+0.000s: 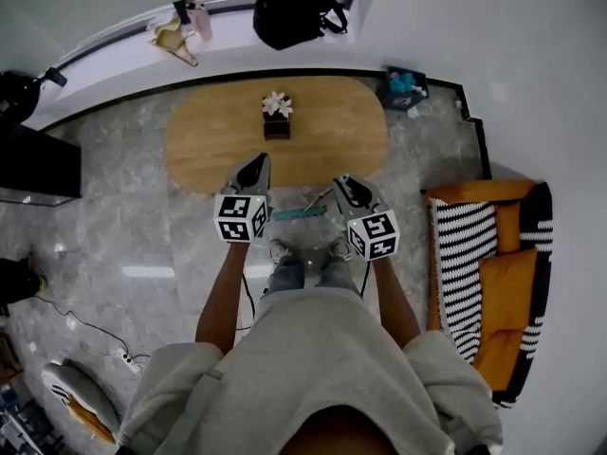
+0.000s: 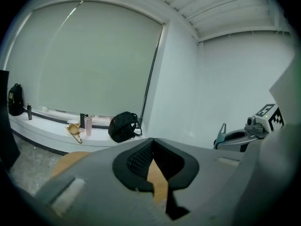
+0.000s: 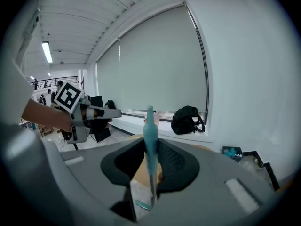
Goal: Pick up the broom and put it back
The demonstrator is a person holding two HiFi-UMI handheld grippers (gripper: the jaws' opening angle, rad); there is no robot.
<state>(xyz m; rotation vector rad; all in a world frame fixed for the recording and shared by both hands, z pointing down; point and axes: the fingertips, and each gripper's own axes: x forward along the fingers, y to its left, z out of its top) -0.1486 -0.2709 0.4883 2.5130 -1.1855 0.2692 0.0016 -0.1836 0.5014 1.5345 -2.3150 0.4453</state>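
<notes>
I note an oval wooden surface on a grey marble floor, with a flower box near its middle. A black backpack sits on the window ledge. A striped orange sofa stands along the right wall. The right gripper has its fingers clamped on the teal broom, whose handle is upright, over the floor off the surface's near edge. The left gripper is just beside the broom, fingers together at the tips with nothing between them.
</notes>
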